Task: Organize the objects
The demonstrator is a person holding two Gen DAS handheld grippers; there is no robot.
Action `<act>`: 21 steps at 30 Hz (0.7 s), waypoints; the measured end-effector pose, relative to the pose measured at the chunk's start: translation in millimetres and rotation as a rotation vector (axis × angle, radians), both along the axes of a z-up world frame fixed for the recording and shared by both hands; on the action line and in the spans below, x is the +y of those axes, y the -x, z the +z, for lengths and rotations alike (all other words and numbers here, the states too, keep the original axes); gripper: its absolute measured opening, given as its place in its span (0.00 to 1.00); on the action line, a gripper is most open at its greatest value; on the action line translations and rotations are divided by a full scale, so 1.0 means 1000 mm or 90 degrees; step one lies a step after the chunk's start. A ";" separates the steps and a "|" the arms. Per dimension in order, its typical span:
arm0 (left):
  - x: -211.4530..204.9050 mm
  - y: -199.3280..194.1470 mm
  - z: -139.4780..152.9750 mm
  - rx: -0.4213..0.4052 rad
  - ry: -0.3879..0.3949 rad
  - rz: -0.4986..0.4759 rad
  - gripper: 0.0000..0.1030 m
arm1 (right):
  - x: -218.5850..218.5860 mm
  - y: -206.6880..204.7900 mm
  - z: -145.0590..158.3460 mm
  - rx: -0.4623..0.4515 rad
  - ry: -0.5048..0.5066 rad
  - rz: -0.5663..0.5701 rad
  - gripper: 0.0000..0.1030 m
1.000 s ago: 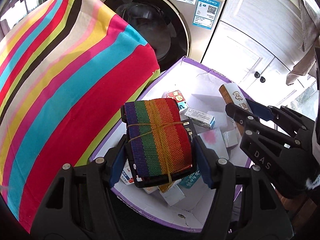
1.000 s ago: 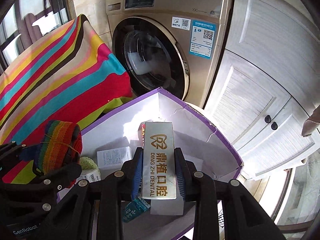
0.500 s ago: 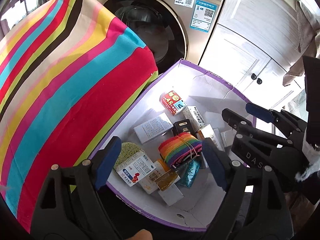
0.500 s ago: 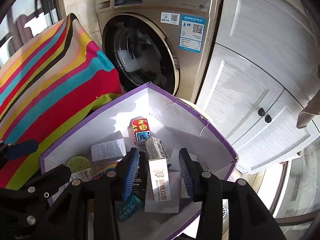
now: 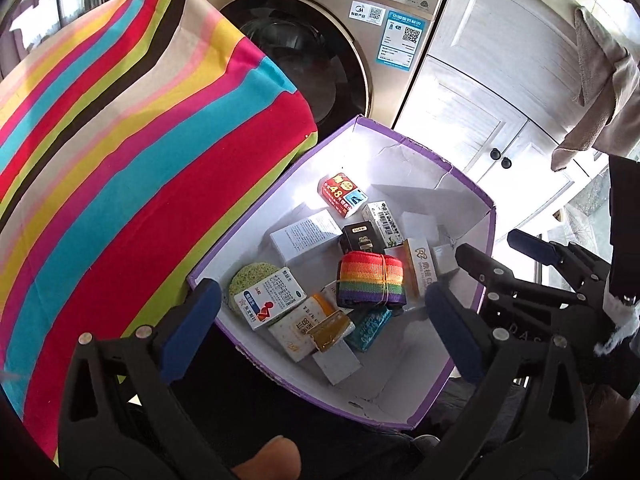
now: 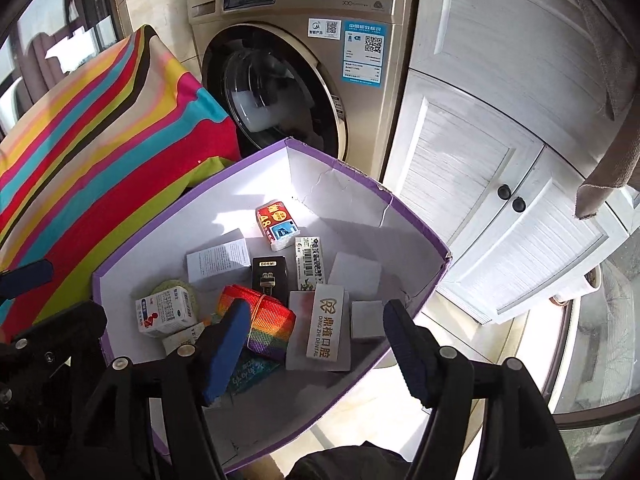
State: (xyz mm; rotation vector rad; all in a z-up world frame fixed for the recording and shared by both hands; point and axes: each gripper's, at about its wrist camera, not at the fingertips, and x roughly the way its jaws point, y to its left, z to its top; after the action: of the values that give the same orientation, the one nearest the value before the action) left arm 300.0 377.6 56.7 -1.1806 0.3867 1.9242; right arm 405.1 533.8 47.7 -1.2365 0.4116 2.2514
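fingers of the left gripper (image 5: pixel 322 326) stand spread wide with nothing between them, its jaws having just been opening. the right gripper (image 6: pixel 312 346) is released too, jaws just opening, empty. below both, a rainbow strap roll (image 5: pixel 371 283) tied with a rubber band lies in the purple-edged box (image 5: pixel 416 148), touching a long dental box (image 6: pixel 325 327) on its right. small cartons lie around them. a striped cloth (image 5: pixel 120 168) hangs left; a washing machine (image 6: pixel 296 80) stands far behind.

Left gripper (image 5: pixel 320 328) and right gripper (image 6: pixel 316 344) just opened, both empty.
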 end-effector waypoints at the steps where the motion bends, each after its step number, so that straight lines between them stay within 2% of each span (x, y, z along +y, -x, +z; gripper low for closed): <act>1: -0.001 0.001 -0.002 -0.008 0.003 0.003 0.99 | -0.001 0.000 -0.001 0.000 -0.001 -0.001 0.68; 4: -0.003 0.005 -0.006 -0.023 0.003 0.012 0.99 | -0.004 0.002 -0.005 -0.011 -0.006 0.009 0.68; 9: -0.004 0.004 -0.007 -0.020 0.008 0.011 0.99 | -0.010 0.005 -0.009 -0.023 -0.005 0.028 0.68; 21: 0.000 0.002 -0.012 -0.005 0.042 0.007 0.99 | -0.007 0.002 -0.008 -0.023 -0.005 0.012 0.68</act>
State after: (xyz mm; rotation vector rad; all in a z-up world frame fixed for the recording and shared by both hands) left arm 298.3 377.2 44.7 -1.2344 0.4436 1.9293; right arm 402.8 527.0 39.6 -1.2799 0.3791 2.2414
